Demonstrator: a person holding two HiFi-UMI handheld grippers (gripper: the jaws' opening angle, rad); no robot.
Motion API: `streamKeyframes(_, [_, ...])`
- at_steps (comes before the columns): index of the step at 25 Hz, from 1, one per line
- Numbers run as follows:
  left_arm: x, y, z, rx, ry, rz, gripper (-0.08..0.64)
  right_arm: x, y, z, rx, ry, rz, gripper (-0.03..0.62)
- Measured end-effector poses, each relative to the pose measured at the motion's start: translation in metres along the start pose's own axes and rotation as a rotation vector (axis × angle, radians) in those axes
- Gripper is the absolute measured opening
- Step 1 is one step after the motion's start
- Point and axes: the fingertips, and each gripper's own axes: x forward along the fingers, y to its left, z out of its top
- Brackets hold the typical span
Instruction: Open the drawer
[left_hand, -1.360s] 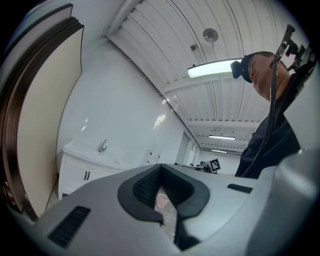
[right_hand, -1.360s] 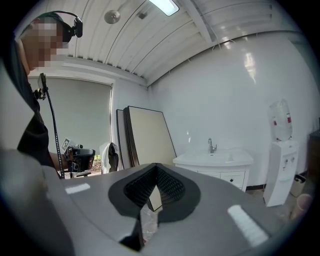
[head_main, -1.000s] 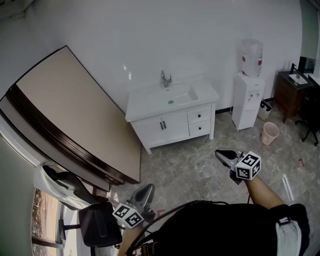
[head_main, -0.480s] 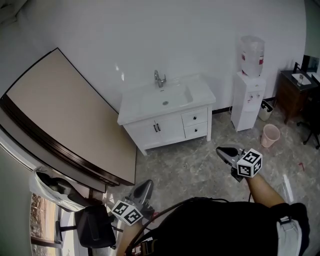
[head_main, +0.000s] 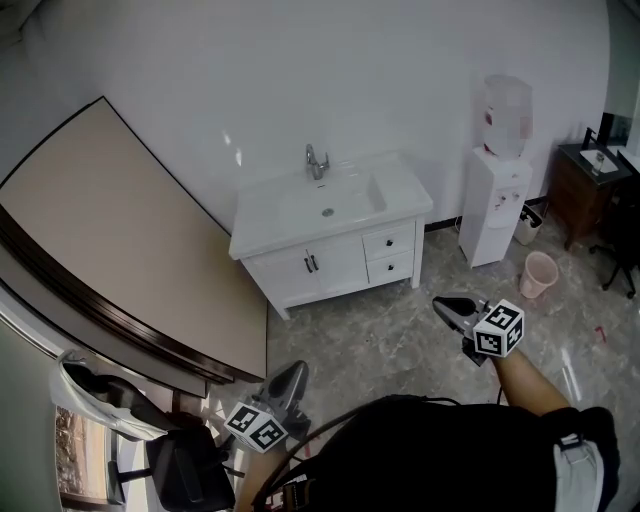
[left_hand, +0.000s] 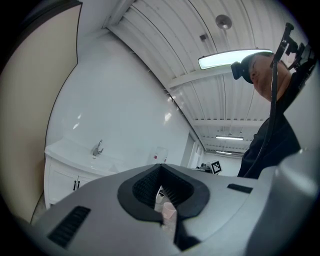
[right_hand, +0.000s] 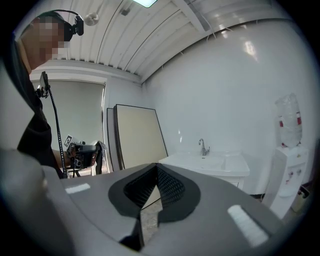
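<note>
A white vanity cabinet (head_main: 300, 270) with a sink and faucet (head_main: 316, 160) stands against the far wall. It has two doors and, at its right end, two closed drawers, upper (head_main: 390, 241) and lower (head_main: 392, 267), each with a dark knob. My left gripper (head_main: 292, 372) hangs low at the bottom left, shut and empty, far from the cabinet. My right gripper (head_main: 445, 305) is out in front at the right, shut and empty, over the floor well short of the drawers. The cabinet also shows in the left gripper view (left_hand: 65, 175) and the right gripper view (right_hand: 212, 165).
A large beige board (head_main: 120, 230) leans on the wall left of the cabinet. A water dispenser (head_main: 492, 200), a pink bin (head_main: 540, 273) and a dark wooden table (head_main: 590, 180) stand at the right. A black chair (head_main: 190, 470) sits at bottom left. Tiled floor (head_main: 380, 330) lies before the cabinet.
The cabinet and board have slid leftward in the head view as the person moves across the room. Both grippers keep their place in the picture and stay shut.
</note>
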Motion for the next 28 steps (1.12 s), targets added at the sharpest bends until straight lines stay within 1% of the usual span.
streamKeyframes(3, [-0.003,0.039,0.015,-0.005,-0.001,-0.031,0.000,0.032,0.006,0.012,-0.009,-0.005,-0.028,0.000])
streamKeyframes(8, [-0.004,0.095,0.054,-0.002,0.006,-0.080,0.000,0.088,0.017,0.037,-0.013,-0.017,-0.075,0.000])
streamKeyframes(12, [-0.014,0.140,0.072,0.006,0.005,-0.122,0.000,0.134,0.037,0.046,-0.042,-0.016,-0.083,0.000])
streamKeyframes(15, [-0.019,0.169,0.086,0.008,0.015,-0.126,0.000,0.165,0.042,0.048,-0.041,-0.014,-0.100,0.000])
streamKeyframes(19, [-0.029,0.206,0.096,0.010,0.023,-0.134,0.000,0.202,0.049,0.048,-0.031,-0.014,-0.116,0.000])
streamKeyframes(24, [-0.038,0.244,0.107,0.002,0.011,-0.114,0.000,0.243,0.054,0.051,-0.052,0.013,-0.096,0.000])
streamKeyframes(28, [-0.037,0.268,0.110,-0.007,0.000,-0.088,0.000,0.263,0.043,0.054,-0.049,0.011,-0.087,0.000])
